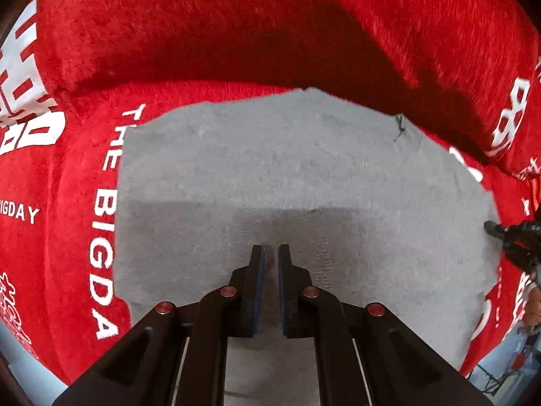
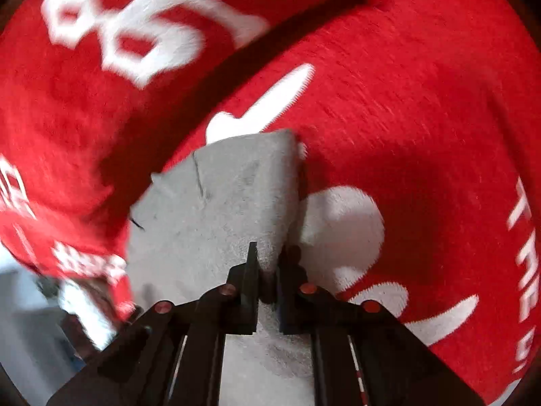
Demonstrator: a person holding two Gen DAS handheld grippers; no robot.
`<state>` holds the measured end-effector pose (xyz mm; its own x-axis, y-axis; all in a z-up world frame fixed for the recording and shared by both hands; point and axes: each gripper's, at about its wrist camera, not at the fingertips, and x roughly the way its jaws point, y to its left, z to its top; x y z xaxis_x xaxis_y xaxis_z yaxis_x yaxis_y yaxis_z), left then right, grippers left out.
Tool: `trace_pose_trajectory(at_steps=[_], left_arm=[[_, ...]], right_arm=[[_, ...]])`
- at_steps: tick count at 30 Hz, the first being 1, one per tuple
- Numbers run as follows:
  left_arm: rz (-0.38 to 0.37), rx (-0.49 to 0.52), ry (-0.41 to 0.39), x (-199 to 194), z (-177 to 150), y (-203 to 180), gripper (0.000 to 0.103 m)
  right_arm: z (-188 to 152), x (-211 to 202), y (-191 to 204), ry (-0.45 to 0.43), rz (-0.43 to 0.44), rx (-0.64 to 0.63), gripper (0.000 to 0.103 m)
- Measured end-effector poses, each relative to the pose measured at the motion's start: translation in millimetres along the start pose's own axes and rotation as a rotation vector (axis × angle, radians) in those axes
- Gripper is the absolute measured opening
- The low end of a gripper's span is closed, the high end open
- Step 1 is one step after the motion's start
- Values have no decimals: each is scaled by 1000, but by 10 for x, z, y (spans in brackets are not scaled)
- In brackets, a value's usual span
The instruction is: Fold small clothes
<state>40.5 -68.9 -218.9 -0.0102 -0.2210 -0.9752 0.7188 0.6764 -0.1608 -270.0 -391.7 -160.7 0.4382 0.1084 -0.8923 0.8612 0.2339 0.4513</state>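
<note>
A small grey cloth (image 1: 287,176) lies flat on a red plush cover with white lettering. My left gripper (image 1: 271,253) hovers over the cloth's near part, its jaws nearly together with a narrow gap and nothing between them. In the right wrist view my right gripper (image 2: 268,260) is shut on the right edge of the grey cloth (image 2: 219,209), with fabric pinched between the fingers. The right gripper also shows at the cloth's right edge in the left wrist view (image 1: 497,228).
The red plush cover (image 1: 236,34) rises into a padded back behind the cloth, with a seam between seat and back. White characters and "THE BIGDAY" lettering (image 1: 104,223) run beside the cloth. A pale floor (image 2: 30,321) shows at the lower left.
</note>
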Motion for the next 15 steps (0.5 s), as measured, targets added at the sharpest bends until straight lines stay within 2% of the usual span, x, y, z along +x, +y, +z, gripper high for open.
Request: trace_pose_trajectory(at_steps=[2, 4, 6, 7, 10, 13, 15], left_arm=[[13, 0, 14, 63, -23, -7, 9], [19, -3, 33, 139, -61, 7, 9], [14, 10, 25, 170, -94, 10, 9], [16, 19, 28, 163, -92, 3, 9], [25, 42, 46, 130, -80, 12, 9], [55, 36, 56, 89, -85, 91, 9], [65, 21, 67, 52, -104, 182, 9]], right_arm=[[-16, -60, 184, -28, -95, -123, 8], [-4, -47, 113, -20, -161, -170, 8], [29, 64, 47, 9, -211, -171, 9], [39, 54, 8, -2, -194, -154, 9], [25, -63, -30, -41, -247, -113, 13], [-32, -214, -151, -45, -281, -61, 13], [-99, -363, -150, -57, -328, -71, 13]])
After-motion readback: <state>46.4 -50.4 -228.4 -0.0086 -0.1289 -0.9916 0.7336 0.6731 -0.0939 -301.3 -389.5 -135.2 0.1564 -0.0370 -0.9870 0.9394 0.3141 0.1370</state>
